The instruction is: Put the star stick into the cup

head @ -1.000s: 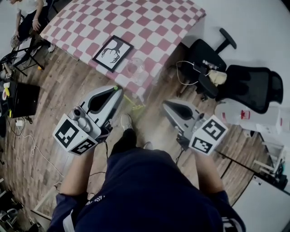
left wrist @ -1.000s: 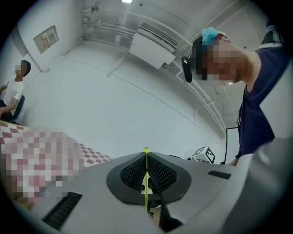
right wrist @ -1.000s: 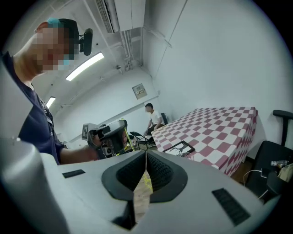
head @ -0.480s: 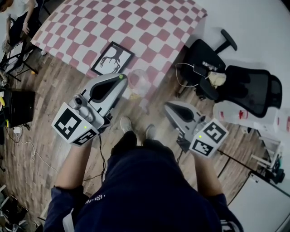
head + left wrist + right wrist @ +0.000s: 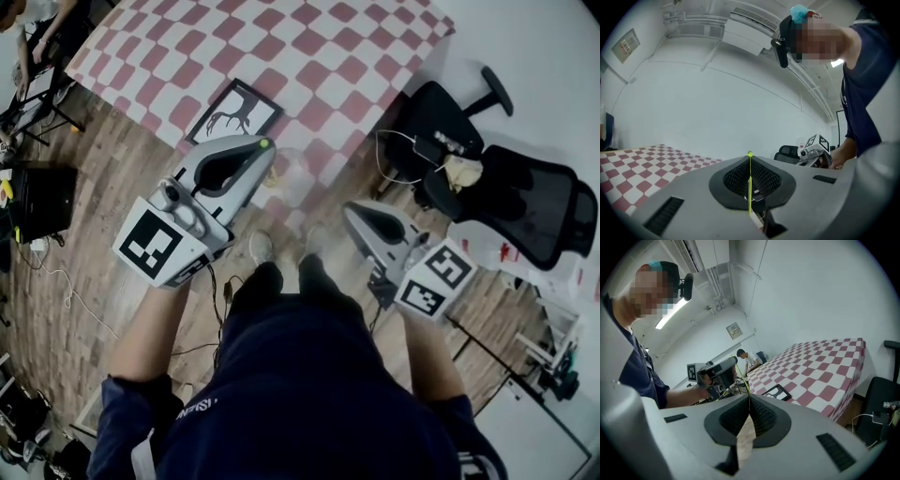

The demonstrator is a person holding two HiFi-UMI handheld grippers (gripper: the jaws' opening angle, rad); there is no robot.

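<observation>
Star stick (image 5: 750,187) is pinched in my left gripper (image 5: 262,149), jaws closed on it, its length lying along their seam. The cup (image 5: 287,174) sits just beyond those tips, toward my right gripper (image 5: 352,212), which is closed and empty.

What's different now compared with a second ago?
The left gripper has moved forward to the checked table's edge, near the clear cup, as the person stepped closer. The right gripper kept its place in the head view. Unchanged: left jaws shut on the green star stick; framed picture on the table.
</observation>
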